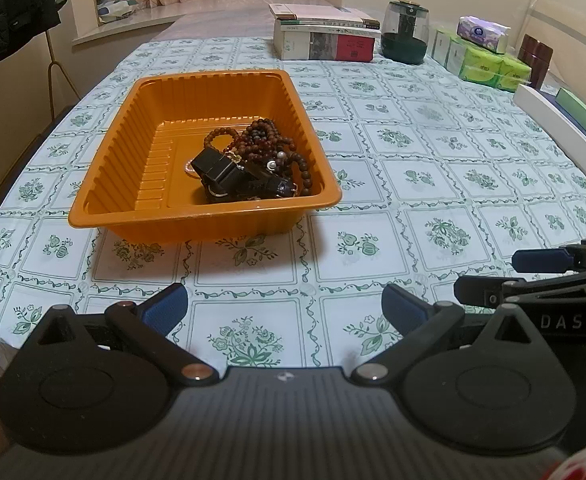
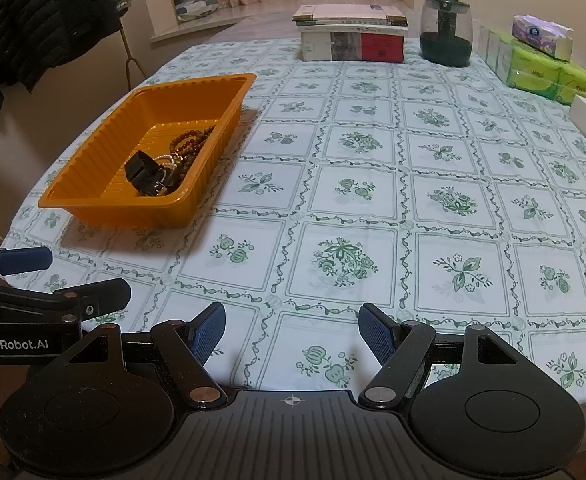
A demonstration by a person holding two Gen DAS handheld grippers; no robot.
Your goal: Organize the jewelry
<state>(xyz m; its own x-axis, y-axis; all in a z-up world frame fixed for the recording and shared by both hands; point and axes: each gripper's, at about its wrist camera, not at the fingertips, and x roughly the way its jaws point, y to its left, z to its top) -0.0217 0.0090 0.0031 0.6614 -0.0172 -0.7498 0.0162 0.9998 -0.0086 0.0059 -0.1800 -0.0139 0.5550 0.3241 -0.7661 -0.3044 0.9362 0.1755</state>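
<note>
Hovering over the near edge of the table, both grippers hang empty: the left gripper (image 1: 285,312) with its blue pads spread wide, nothing between them, and the right gripper (image 2: 293,334) just beside it with its fingers equally parted. The jewelry sits in the orange tray (image 1: 105,184), piled toward the corner of it nearest the right gripper: strands of brown beads (image 1: 269,136), a black watch or band (image 1: 221,172) lying over them, and a bit of pearl showing underneath. That tangle looks like the main risk, as I judge it; pull one strand and the others may come along or spill over the tray's low ribbed wall. The tray seems light plastic, so a snagged lift could drag or tip it on the slick tablecloth (image 2: 373,200). It also lies close to the table's edge on the left gripper's side, so a shove that way could send it off. To the tray's other side the cloth is bare and wide, good room for laying pieces out. Well beyond the tray stand stacked books (image 1: 325,36), a dark jar (image 1: 405,32) and tissue packs (image 1: 493,64), out of the way.
</note>
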